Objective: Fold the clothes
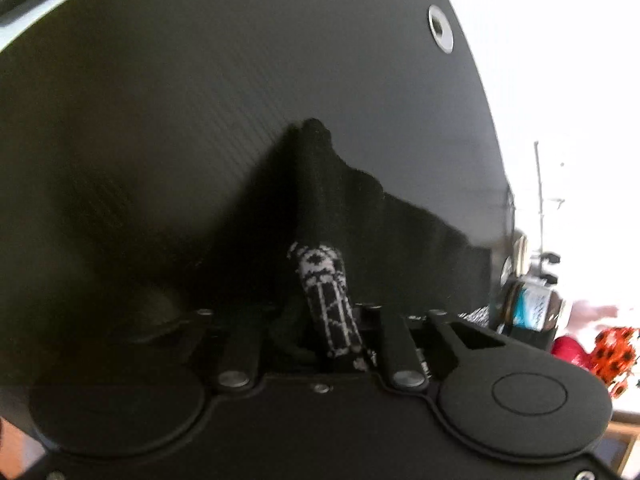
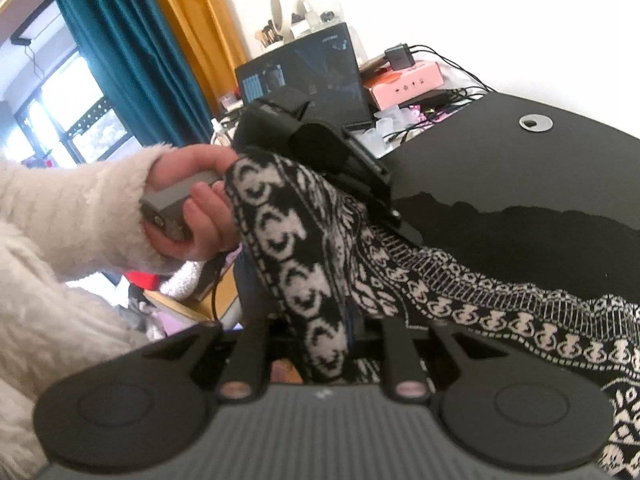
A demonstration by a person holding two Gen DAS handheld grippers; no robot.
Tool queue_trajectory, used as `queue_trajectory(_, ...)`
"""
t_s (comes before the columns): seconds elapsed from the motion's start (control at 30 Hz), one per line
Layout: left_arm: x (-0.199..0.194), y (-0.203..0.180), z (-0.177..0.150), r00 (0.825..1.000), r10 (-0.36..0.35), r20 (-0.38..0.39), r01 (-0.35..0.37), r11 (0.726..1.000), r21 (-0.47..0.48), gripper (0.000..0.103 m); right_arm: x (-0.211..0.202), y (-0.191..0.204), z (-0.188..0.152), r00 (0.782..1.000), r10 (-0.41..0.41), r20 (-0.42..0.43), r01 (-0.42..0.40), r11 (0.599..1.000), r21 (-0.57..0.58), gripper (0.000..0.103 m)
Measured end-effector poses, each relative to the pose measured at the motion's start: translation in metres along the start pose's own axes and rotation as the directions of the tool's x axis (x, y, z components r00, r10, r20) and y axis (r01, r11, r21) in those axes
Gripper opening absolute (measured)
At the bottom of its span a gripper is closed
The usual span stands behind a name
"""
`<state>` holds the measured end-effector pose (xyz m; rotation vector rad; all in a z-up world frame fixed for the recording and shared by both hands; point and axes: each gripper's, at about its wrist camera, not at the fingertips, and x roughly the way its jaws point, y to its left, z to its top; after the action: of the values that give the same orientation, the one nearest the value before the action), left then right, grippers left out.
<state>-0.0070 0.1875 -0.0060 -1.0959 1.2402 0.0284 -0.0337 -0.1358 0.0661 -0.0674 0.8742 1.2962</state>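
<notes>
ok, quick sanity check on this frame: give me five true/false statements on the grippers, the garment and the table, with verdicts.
1. The left gripper is clamped on the black and white patterned garment. True.
2. The right gripper hangs open with nothing in it. False: it is shut on the same garment's patterned edge.
3. The garment is plain red. False: black with a white pattern.
4. A laptop stands open behind the black table. True.
5. The sleeve near the left gripper is dark blue. False: fluffy cream-white.
</notes>
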Motion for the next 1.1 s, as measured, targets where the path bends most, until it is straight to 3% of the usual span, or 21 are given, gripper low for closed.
queue_trajectory(0.27,-0.060,0.011,-0.013,0.985,0.004,0.174,0.010,0.997,-0.077,0.013,0.003,-0.001,0.016,0.994,0.101,0.037,-0.101,0.995,0.006,0.016)
queue_trajectory(0.37,-0.092,0.014,-0.026,0.962,0.039,0.270,-0.013,0.995,-0.099,0.013,0.007,0.002,0.022,0.986,0.157,0.058,-0.158,0.987,0.012,0.016)
queue_trajectory(0.47,-0.115,0.010,-0.042,0.929,0.101,0.357,-0.063,0.991,-0.116,0.013,0.011,0.004,0.025,0.976,0.205,0.075,-0.207,0.978,0.027,0.016)
queue_trajectory(0.6,-0.129,0.000,-0.060,0.903,0.137,0.408,-0.098,0.989,-0.115,0.013,0.006,0.002,0.015,0.969,0.226,0.104,-0.233,0.970,0.068,0.016)
queue_trajectory(0.7,-0.129,-0.025,-0.067,0.900,0.099,0.425,-0.088,0.995,-0.046,0.012,-0.010,-0.007,-0.001,0.963,0.207,0.174,-0.233,0.962,0.144,0.016)
queue_trajectory(0.83,-0.115,-0.084,-0.073,0.904,0.022,0.427,-0.084,0.988,0.127,0.012,-0.040,-0.021,-0.020,0.944,0.146,0.297,-0.225,0.942,0.251,0.016)
queue_trajectory(0.97,-0.078,-0.143,-0.080,0.918,-0.037,0.395,-0.078,0.960,0.270,0.013,-0.074,-0.037,-0.046,0.901,0.042,0.431,-0.222,0.899,0.377,0.016)
queue_trajectory(1.1,-0.029,-0.194,-0.091,0.936,-0.040,0.350,-0.097,0.926,0.364,0.013,-0.100,-0.054,-0.074,0.846,-0.097,0.524,-0.213,0.840,0.499,0.016)
